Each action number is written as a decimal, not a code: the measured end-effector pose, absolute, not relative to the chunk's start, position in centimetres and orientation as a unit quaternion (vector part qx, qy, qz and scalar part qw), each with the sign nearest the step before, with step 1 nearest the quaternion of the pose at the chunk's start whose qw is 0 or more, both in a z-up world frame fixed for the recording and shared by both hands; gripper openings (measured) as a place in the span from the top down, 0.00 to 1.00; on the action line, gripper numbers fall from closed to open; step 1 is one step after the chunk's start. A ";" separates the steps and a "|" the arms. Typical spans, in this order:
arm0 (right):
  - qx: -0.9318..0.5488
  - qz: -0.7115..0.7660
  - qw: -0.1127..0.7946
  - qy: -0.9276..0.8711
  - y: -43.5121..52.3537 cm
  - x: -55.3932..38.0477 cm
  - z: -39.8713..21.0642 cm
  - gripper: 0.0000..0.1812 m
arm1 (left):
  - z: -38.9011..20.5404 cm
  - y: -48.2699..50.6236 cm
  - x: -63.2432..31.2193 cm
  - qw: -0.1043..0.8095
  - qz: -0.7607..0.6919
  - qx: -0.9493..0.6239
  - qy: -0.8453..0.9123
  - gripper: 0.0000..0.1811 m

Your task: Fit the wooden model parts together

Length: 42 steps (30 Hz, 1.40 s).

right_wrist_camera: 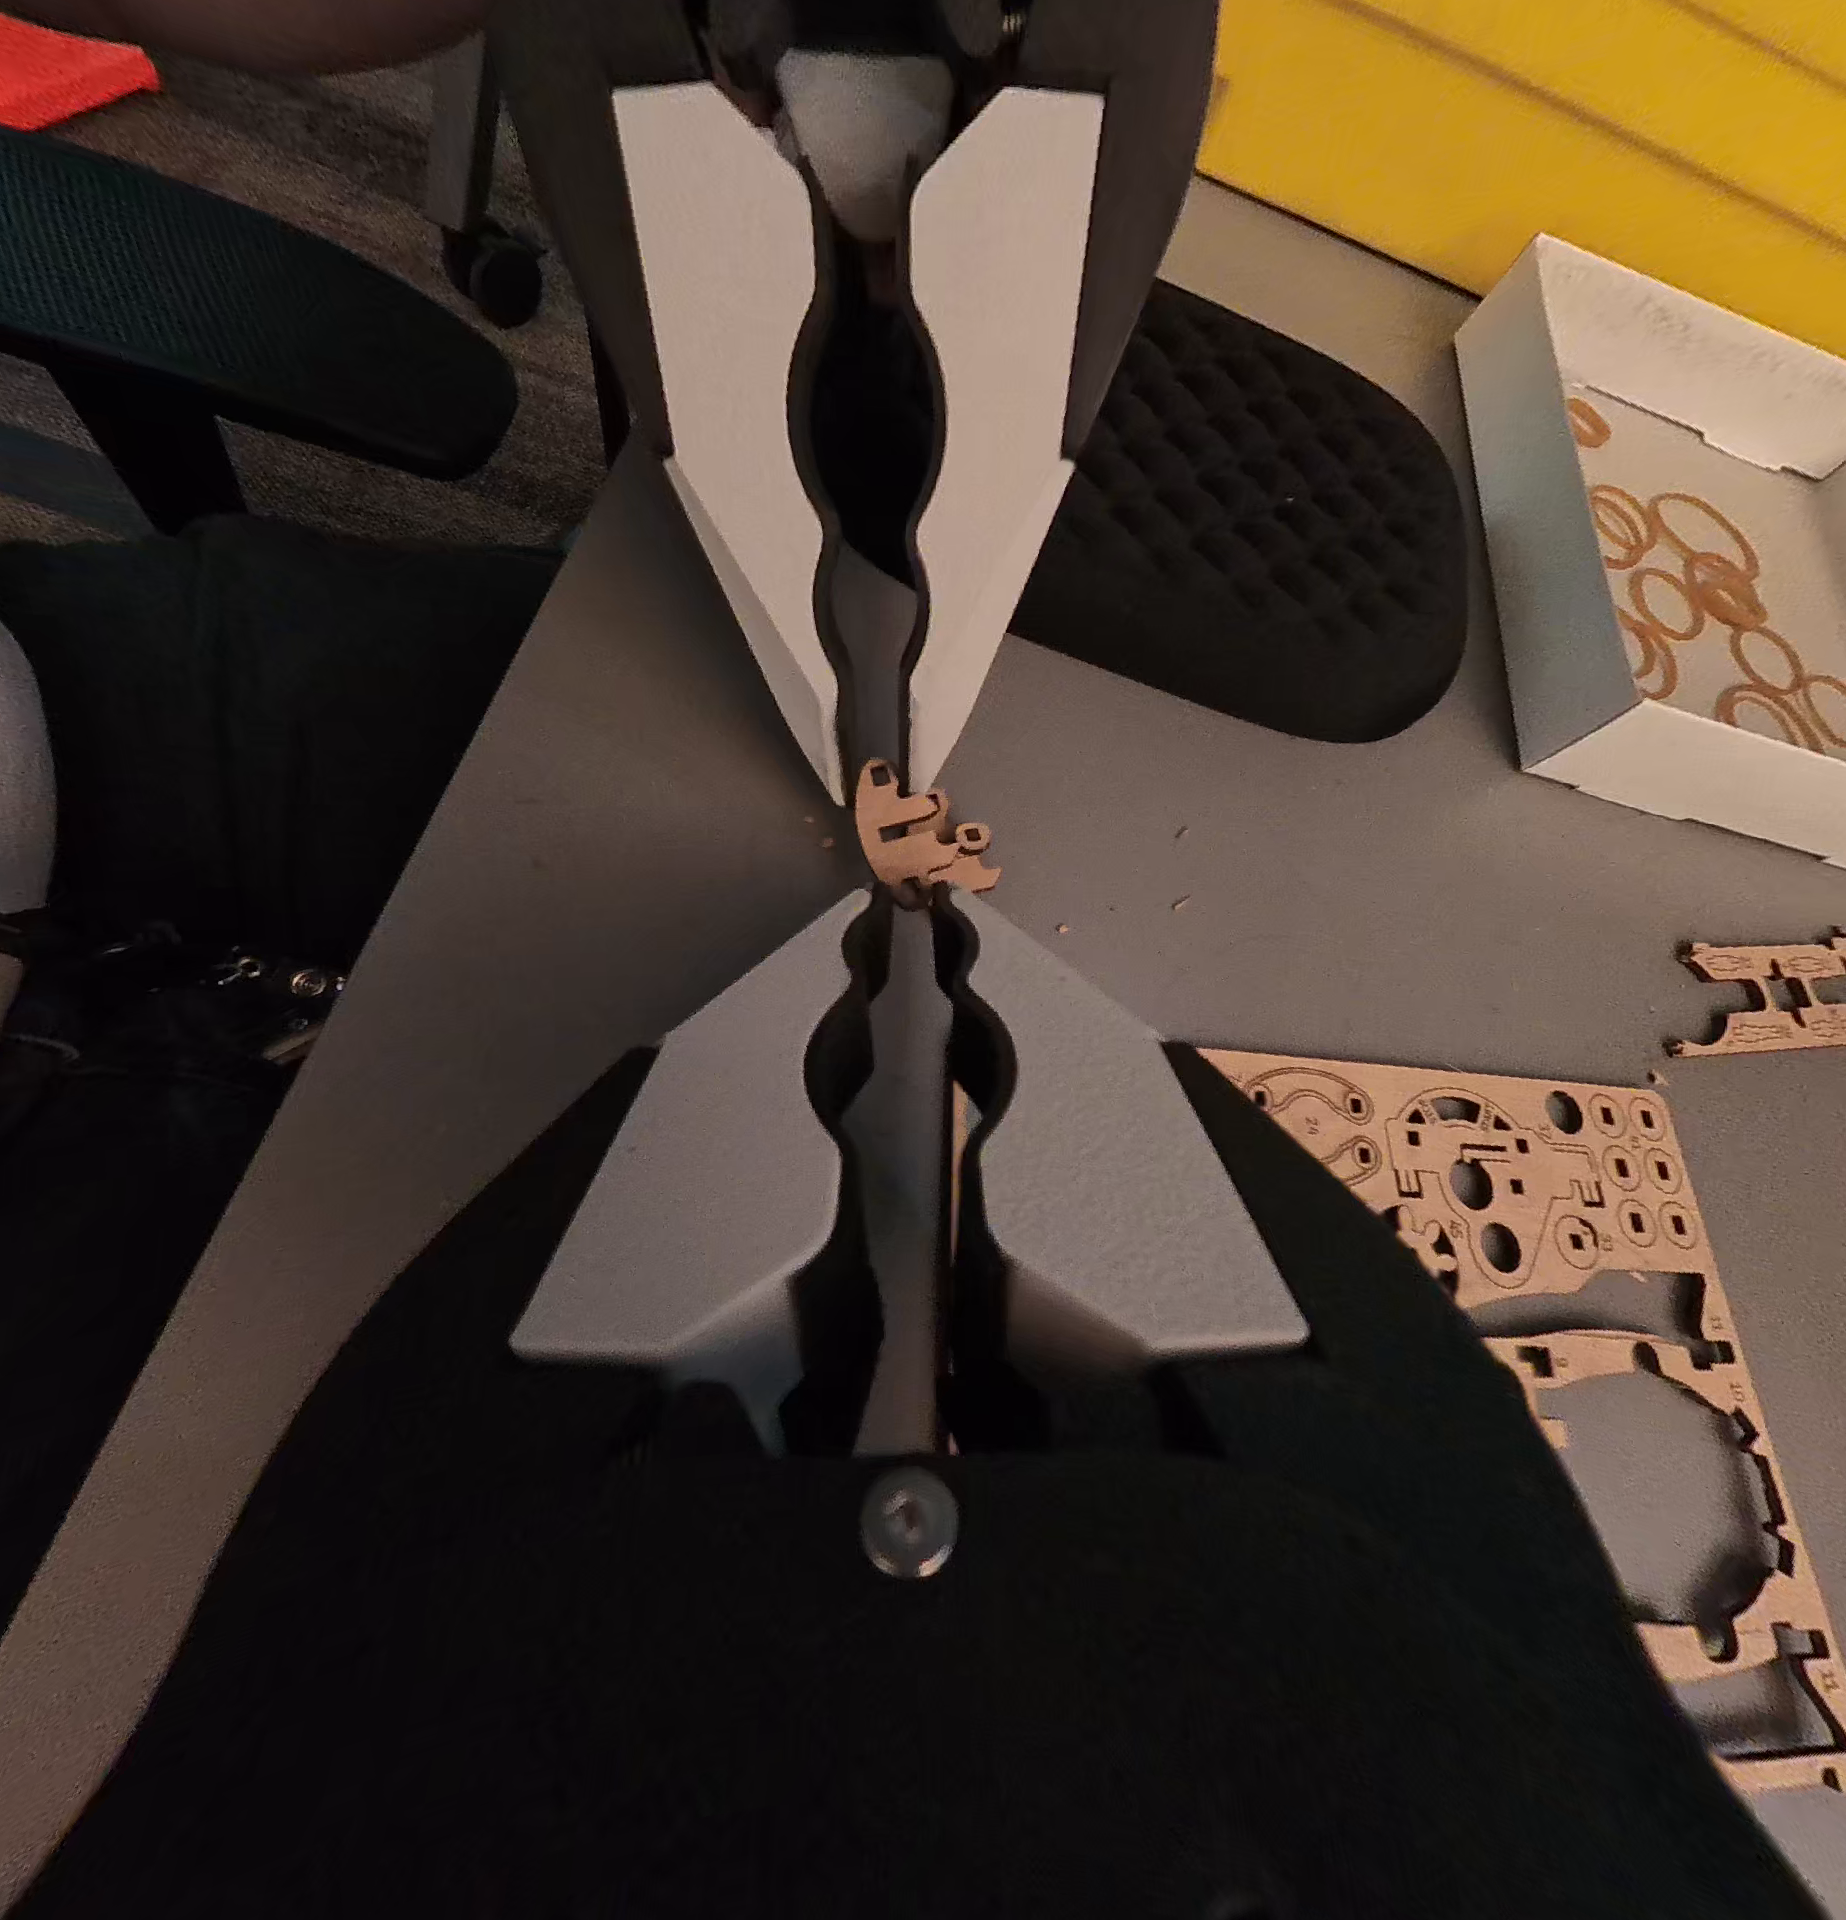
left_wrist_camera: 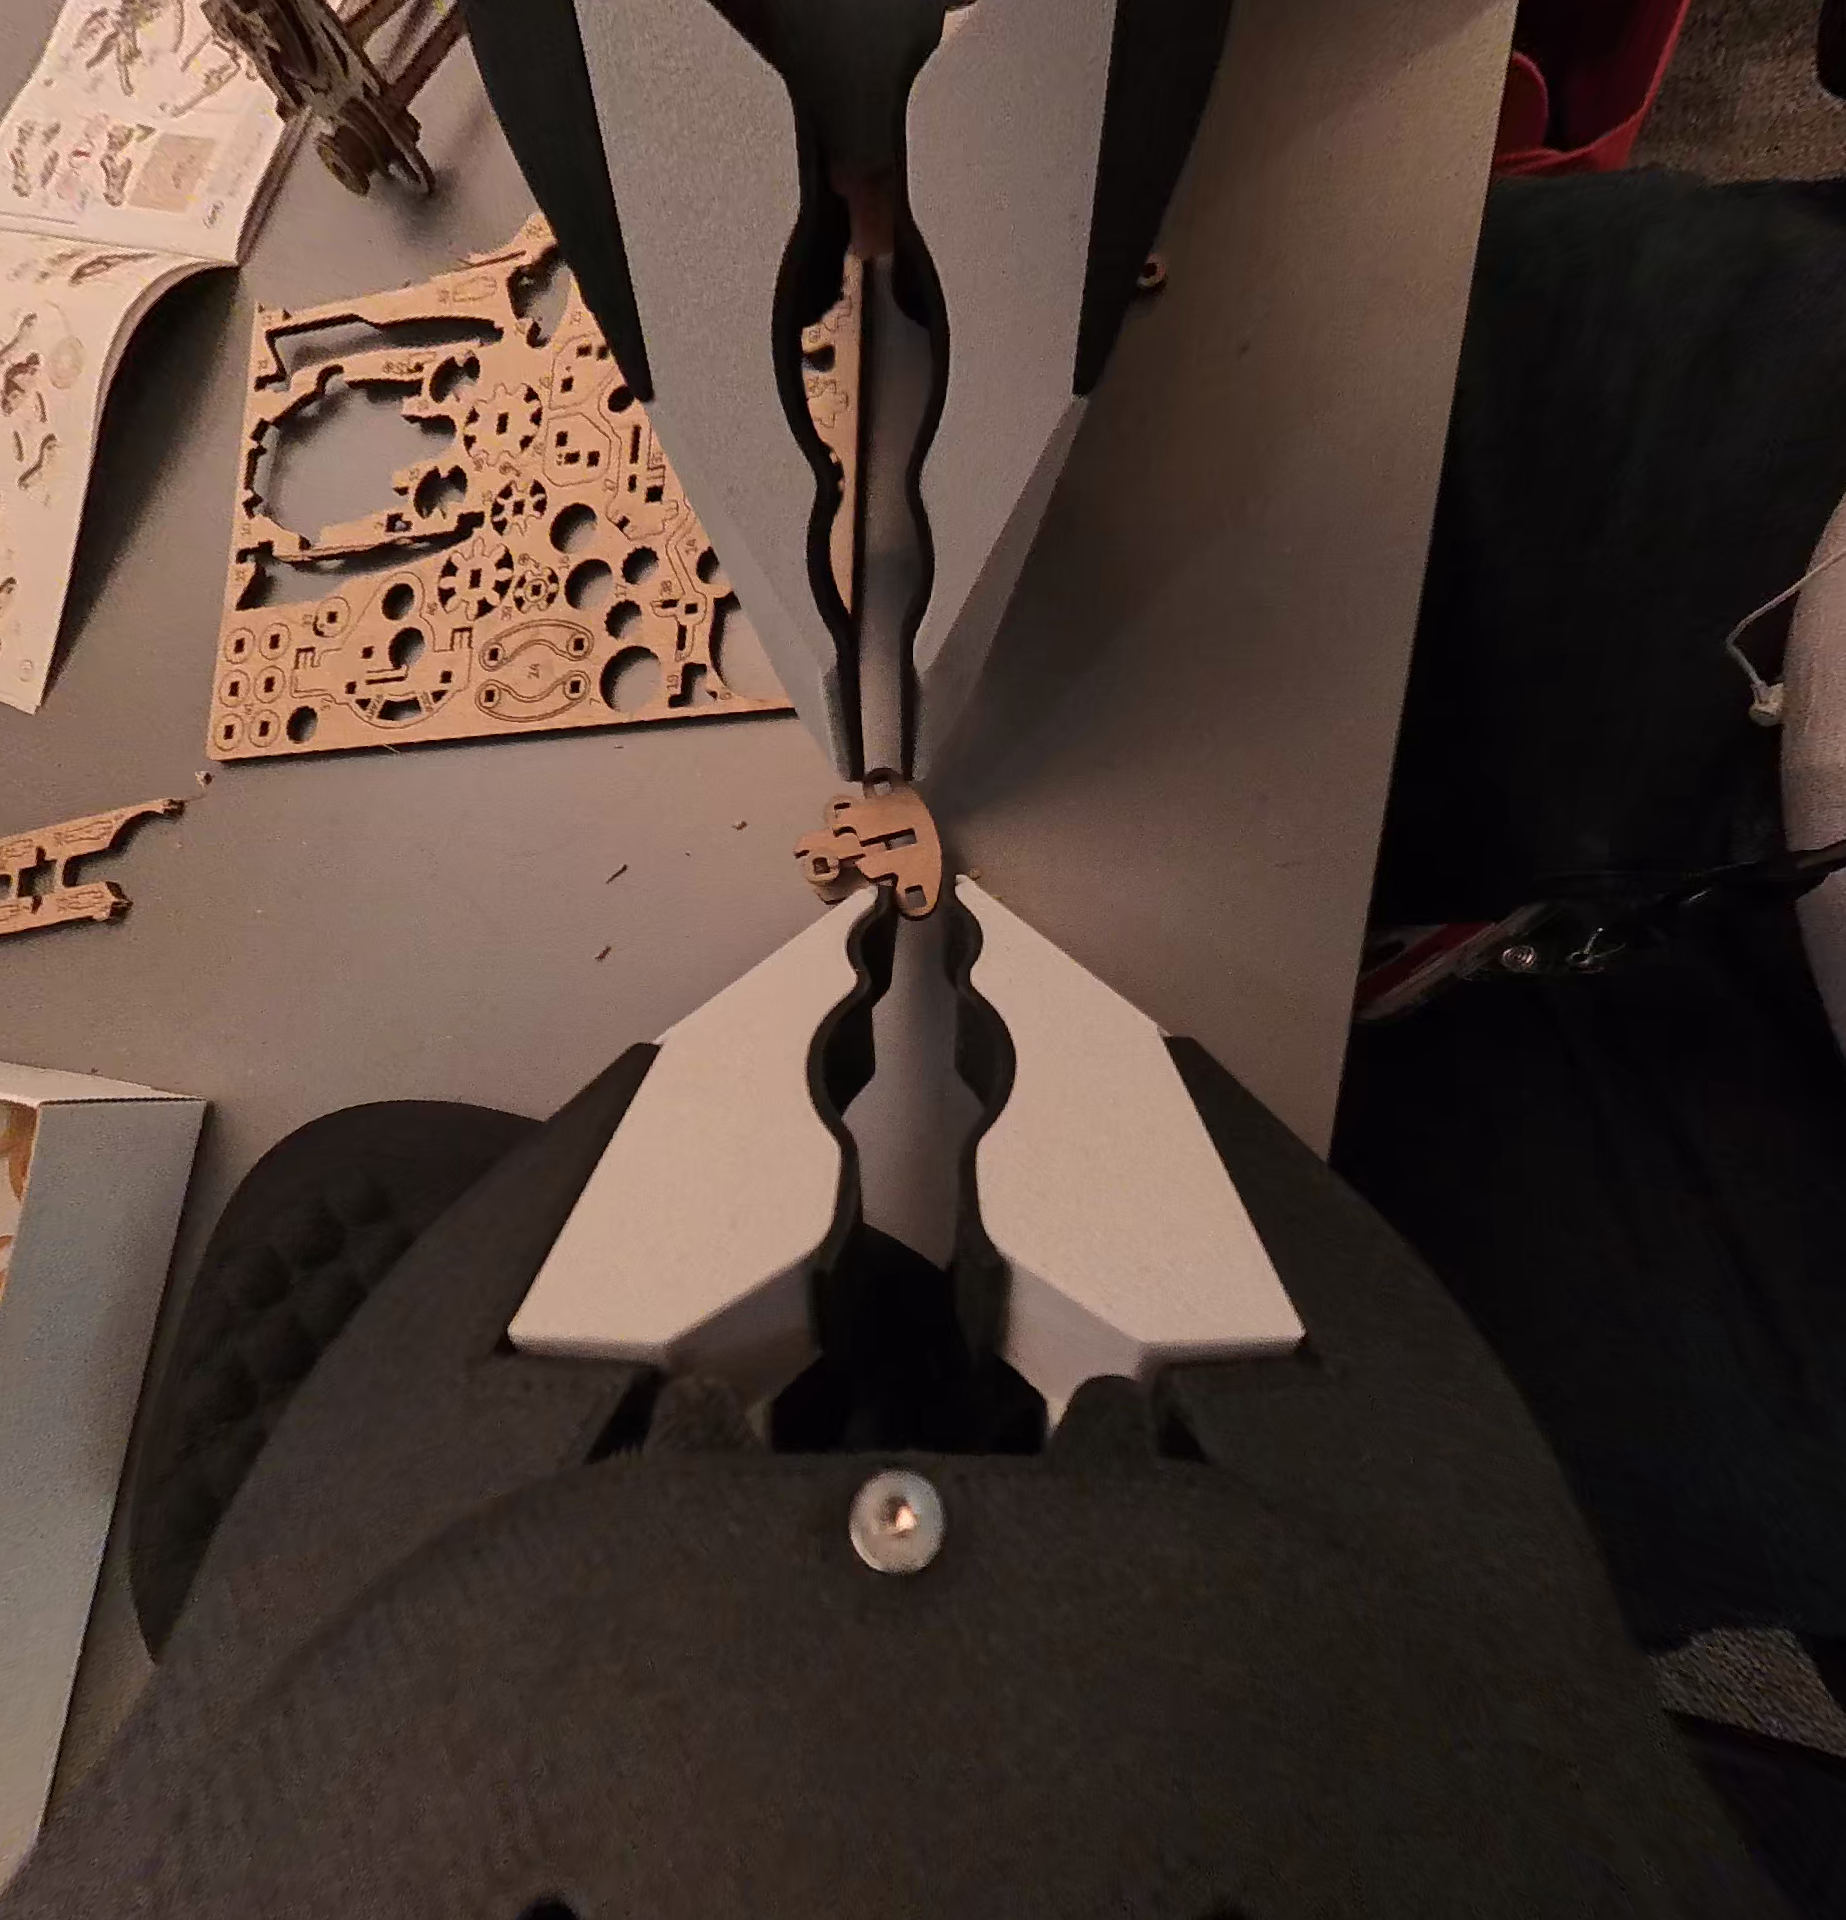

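Wooden parts (left_wrist_camera: 877, 847): two small pieces joined, held above the grey surface (left_wrist_camera: 431, 883) near its edge.
Left gripper (left_wrist_camera: 895, 902): fingers clenched on the parts.
Right gripper (right_wrist_camera: 906, 902): fingers clenched on the opposite end.

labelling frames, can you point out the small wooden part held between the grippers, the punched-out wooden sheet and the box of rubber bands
small wooden part (left_wrist_camera: 877, 847): left wrist view, on its flat face.
punched-out wooden sheet (left_wrist_camera: 379, 665): left wrist view, on solid wood near its lower edge.
box of rubber bands (right_wrist_camera: 1553, 582): right wrist view, on its near side wall.
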State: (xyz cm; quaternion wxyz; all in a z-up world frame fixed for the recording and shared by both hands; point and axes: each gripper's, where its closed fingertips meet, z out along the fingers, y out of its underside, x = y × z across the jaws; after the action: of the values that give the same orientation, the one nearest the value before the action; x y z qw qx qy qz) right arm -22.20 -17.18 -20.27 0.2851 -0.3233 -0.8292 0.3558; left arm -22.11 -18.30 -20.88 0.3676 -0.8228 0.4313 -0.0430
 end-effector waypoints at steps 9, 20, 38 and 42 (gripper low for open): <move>-0.318 0.365 0.283 -0.828 -17.4 -22.1 -20.0 0.96 | -20.7 -18.4 -22.1 0.372 -0.043 -0.820 0.432 0.96; -0.309 0.374 0.275 -0.830 -17.5 -22.0 -19.8 0.95 | -20.4 -18.5 -21.9 0.382 -0.044 -0.815 0.433 0.96; -0.341 0.359 0.228 -0.838 -17.2 -22.0 -21.3 0.97 | -20.2 -18.3 -23.2 0.394 -0.034 -0.834 0.384 0.82; -0.355 0.362 0.213 -0.835 -17.3 -22.2 -21.4 0.97 | -20.2 -18.3 -23.4 0.396 -0.039 -0.836 0.378 0.80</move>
State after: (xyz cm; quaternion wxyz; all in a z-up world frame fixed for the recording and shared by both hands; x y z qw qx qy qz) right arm -22.17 -17.27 -21.43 0.2129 -0.3548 -0.8355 0.3616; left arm -23.37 -18.28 -20.19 0.3964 -0.8358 0.3779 -0.0394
